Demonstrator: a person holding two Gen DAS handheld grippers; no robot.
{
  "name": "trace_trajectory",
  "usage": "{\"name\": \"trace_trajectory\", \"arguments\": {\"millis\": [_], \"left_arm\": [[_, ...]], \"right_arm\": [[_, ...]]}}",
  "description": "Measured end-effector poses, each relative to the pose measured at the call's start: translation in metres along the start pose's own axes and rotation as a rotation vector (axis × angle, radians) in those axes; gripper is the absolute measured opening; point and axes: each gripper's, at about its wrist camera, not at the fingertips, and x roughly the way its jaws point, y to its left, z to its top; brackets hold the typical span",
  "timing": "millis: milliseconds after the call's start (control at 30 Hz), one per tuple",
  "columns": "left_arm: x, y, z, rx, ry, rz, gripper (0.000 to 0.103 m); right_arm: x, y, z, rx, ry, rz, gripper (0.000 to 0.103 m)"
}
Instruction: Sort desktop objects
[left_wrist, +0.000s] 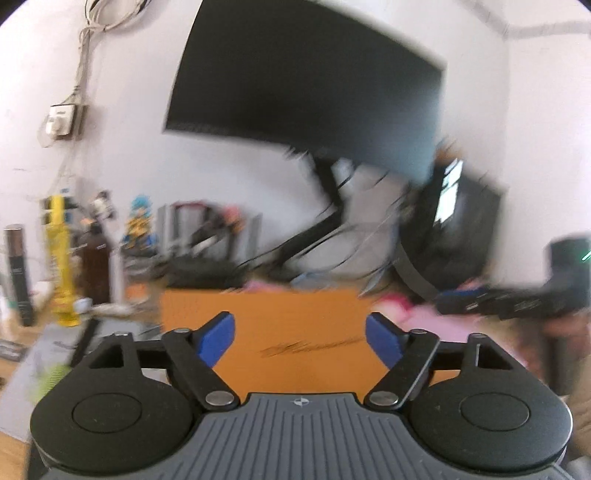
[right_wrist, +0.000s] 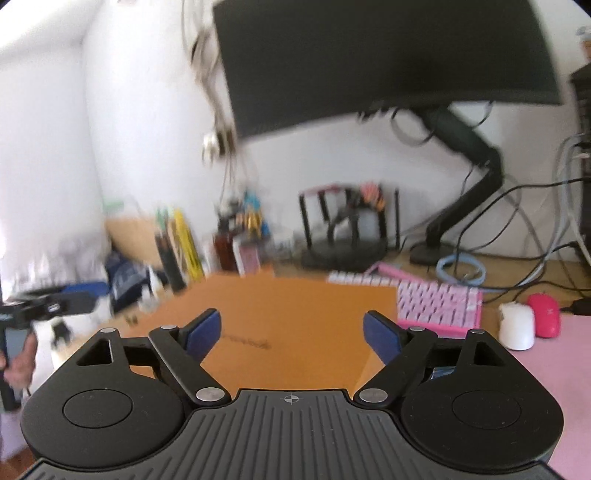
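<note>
Both views are blurred by motion. My left gripper (left_wrist: 300, 334) is open, its blue pads wide apart with nothing between them, above an orange mat (left_wrist: 295, 325). My right gripper (right_wrist: 291, 332) is open too, empty, over the same orange mat (right_wrist: 295, 314). A pink keyboard (right_wrist: 439, 306) lies right of the mat, with a white mouse (right_wrist: 517, 325) and a magenta mouse (right_wrist: 545, 314) beyond it. The other gripper (right_wrist: 48, 304), held by a hand (right_wrist: 22, 360), shows at the left edge of the right wrist view, and at the right edge of the left wrist view (left_wrist: 517, 302).
A black monitor (right_wrist: 369, 55) on an arm (right_wrist: 465, 177) hangs over the desk. A wire rack (right_wrist: 347, 225), bottles (left_wrist: 94, 262), a yellow object (left_wrist: 62, 258) and figurines (left_wrist: 138, 221) line the back. Cables (right_wrist: 535, 229) trail at right. A pink mat (right_wrist: 554, 369) covers the right side.
</note>
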Motion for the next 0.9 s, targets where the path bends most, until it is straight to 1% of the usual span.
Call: {"name": "trace_trajectory", "arguments": {"millis": [33,67,100,133,200,267,333,367,500,600,733,800,900], "left_arm": [[-0.009,-0.005,0.002,-0.01,-0.03,-0.027,0.087],[-0.017,-0.011,0.004,-0.012,-0.059,-0.04,0.09],[-0.025,-0.017,0.006,-0.01,-0.086,-0.047,0.091],[-0.032,-0.023,0.007,-0.005,-0.11,-0.043,0.094],[-0.041,-0.037,0.007,0.011,-0.151,-0.011,0.102],[-0.046,-0.05,0.006,0.028,-0.184,0.037,0.103],[-0.051,-0.062,0.003,0.031,-0.206,0.073,0.103],[-0.053,-0.067,0.001,0.03,-0.214,0.076,0.103],[-0.065,-0.082,-0.007,0.028,-0.233,0.042,0.103],[-0.076,-0.087,-0.016,0.015,-0.245,0.004,0.103],[-0.083,-0.092,-0.031,-0.006,-0.272,0.036,0.103],[-0.083,-0.098,-0.04,0.022,-0.277,0.07,0.103],[-0.084,-0.105,-0.051,0.061,-0.252,0.106,0.103]], "right_arm": [[-0.012,0.0,0.001,0.018,-0.027,-0.01,0.087],[-0.023,0.0,0.002,0.031,-0.05,-0.018,0.091],[-0.033,0.0,0.002,0.045,-0.073,-0.027,0.099],[-0.044,0.0,0.001,0.054,-0.102,-0.033,0.103],[-0.062,0.006,-0.001,0.048,-0.14,-0.037,0.103],[-0.076,0.012,-0.005,0.031,-0.165,-0.065,0.103],[-0.09,0.021,-0.013,0.006,-0.193,-0.118,0.103],[-0.097,0.025,-0.017,0.0,-0.204,-0.138,0.103],[-0.122,0.038,-0.039,-0.017,-0.247,-0.22,0.103],[-0.136,0.04,-0.06,0.012,-0.275,-0.27,0.103],[-0.145,0.039,-0.089,0.045,-0.296,-0.342,0.103],[-0.143,0.038,-0.102,0.046,-0.278,-0.377,0.103],[-0.141,0.038,-0.115,0.064,-0.252,-0.405,0.103]]}}
